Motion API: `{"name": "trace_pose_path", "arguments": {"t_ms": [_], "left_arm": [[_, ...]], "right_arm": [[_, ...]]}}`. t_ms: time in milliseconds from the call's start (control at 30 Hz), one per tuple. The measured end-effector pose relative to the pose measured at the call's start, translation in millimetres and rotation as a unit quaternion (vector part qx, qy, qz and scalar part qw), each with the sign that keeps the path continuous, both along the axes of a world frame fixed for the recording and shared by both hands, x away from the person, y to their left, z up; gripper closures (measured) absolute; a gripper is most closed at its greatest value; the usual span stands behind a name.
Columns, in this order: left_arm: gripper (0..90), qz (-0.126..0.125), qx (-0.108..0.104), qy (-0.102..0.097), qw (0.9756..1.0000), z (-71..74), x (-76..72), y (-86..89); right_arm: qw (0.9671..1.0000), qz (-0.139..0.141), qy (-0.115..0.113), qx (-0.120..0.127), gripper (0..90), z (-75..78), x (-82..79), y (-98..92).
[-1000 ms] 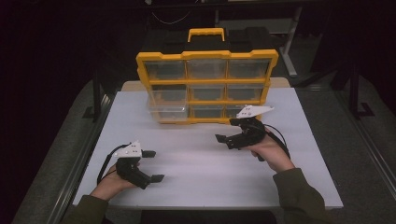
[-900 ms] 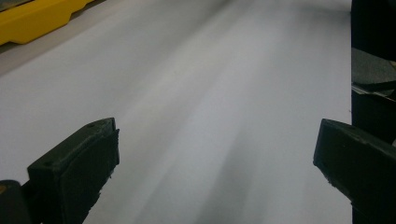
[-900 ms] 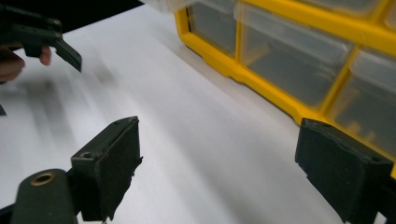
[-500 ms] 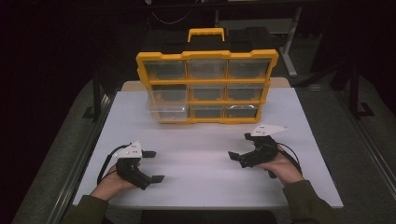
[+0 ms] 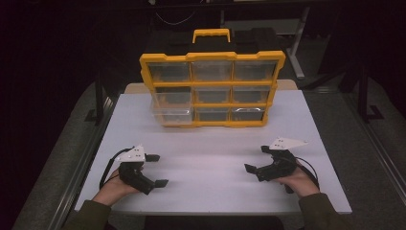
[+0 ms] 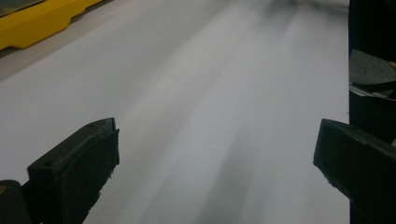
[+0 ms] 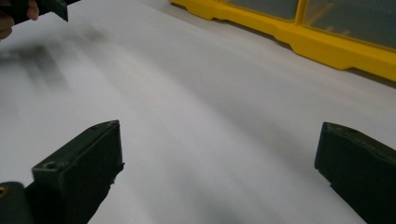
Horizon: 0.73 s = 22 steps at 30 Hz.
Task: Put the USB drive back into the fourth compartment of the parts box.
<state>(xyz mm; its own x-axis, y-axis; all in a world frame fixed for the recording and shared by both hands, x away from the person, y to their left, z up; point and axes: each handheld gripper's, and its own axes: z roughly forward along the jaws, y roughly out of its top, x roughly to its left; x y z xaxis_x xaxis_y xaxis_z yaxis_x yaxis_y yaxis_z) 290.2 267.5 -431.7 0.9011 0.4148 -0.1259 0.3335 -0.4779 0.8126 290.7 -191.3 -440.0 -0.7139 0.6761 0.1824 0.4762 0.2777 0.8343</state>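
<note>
A yellow organiser (image 5: pixel 210 60) with clear drawers and a black-and-yellow handle stands upright at the back middle of the white table (image 5: pixel 215 143). Its bottom-left drawer (image 5: pixel 172 115) sticks out a little. My left gripper (image 5: pixel 157 169) rests near the front left of the table, open and holding nothing. At the front right, my right gripper (image 5: pixel 257 159) is also open and holding nothing. The left gripper view has its jaws wide apart over bare table (image 6: pixel 215 149), with the organiser's base (image 6: pixel 37 23) far off. The right gripper (image 7: pixel 219 149) looks toward the organiser's base (image 7: pixel 327 46).
The table's front edge (image 5: pixel 206 211) lies just behind both hands. Dark floor and metal rails (image 5: pixel 91 143) flank the table. In the right gripper view, the other hand with its gripper (image 7: pixel 18 9) appears at the top left.
My right gripper has drawn back from the organiser's lower right drawers to the front right of the table. The left gripper has barely moved.
</note>
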Motion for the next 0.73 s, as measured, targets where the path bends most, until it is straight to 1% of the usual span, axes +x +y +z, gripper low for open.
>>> {"name": "trace_pose_path", "arguments": {"t_ms": [33,267,333,367,500,667,733], "left_arm": [[0.0,0.000,0.000,0.000,1.0000,0.1,-0.2,-0.3],[0.0,-0.001,0.001,0.000,1.0000,-0.3,0.0,-0.3],[0.0,-0.001,0.001,0.001,1.0000,-0.5,0.0,-0.3],[0.0,-0.001,0.002,0.002,1.0000,-1.1,0.2,-0.5],[0.0,-0.001,0.002,0.002,1.0000,-1.2,0.3,-0.4],[0.0,-0.002,0.004,0.001,1.0000,-1.5,0.5,-0.5],[0.0,-0.002,0.006,0.001,1.0000,-2.3,1.1,-0.9]], "right_arm": [[1.0000,-0.001,0.001,0.000,0.6,-2.6,-2.9,-3.7],[1.0000,-0.003,0.001,-0.004,0.6,-7.1,-8.1,-9.5],[1.0000,-0.002,0.002,-0.004,0.6,-8.5,-9.1,-9.7],[0.9999,0.002,0.006,-0.009,0.6,-10.7,-10.6,-8.9],[0.9997,0.009,0.009,-0.021,0.6,-13.5,-11.4,-5.8],[0.9995,0.011,0.010,-0.028,0.6,-14.5,-11.5,-4.5],[0.9995,0.011,0.010,-0.028,0.6,-14.6,-11.3,-4.6]]}}
